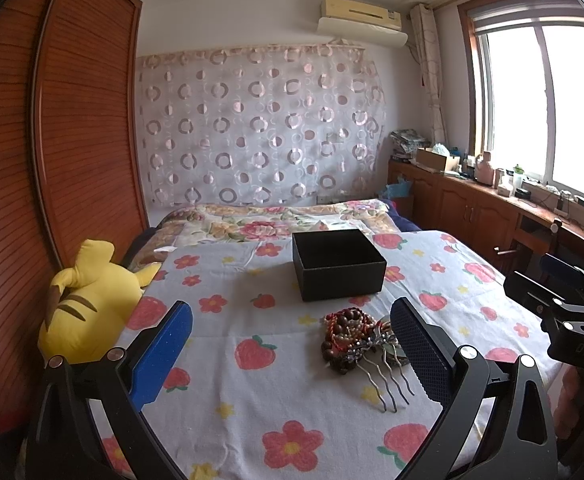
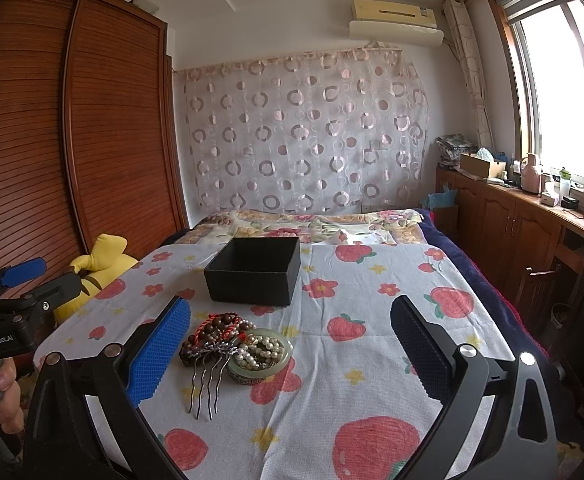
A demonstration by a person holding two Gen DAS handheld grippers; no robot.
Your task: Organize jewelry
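Observation:
An open black box [image 1: 338, 264] [image 2: 254, 272] stands on the strawberry-print cloth [image 1: 252, 400] [image 2: 372, 360] on the bed. In front of it lies a jewelry pile: brown wooden beads [image 1: 342, 332] [image 2: 208, 332], a metal hair comb [image 1: 384, 376] [image 2: 208, 380], and a jade bangle [image 2: 288, 354] holding a pearl string [image 2: 258, 352]. My left gripper [image 1: 292, 356] is open and empty, the pile near its right finger. My right gripper [image 2: 292, 356] is open and empty, the pile near its left finger. Each gripper shows at the edge of the other's view: right one [image 1: 548, 300], left one [image 2: 40, 280].
A yellow plush toy [image 1: 88, 304] [image 2: 100, 268] lies at the bed's left edge by the wooden wardrobe [image 1: 52, 140]. A floral quilt [image 1: 276, 220] lies behind the box. Wooden cabinets [image 2: 512, 216] with clutter run under the window at right.

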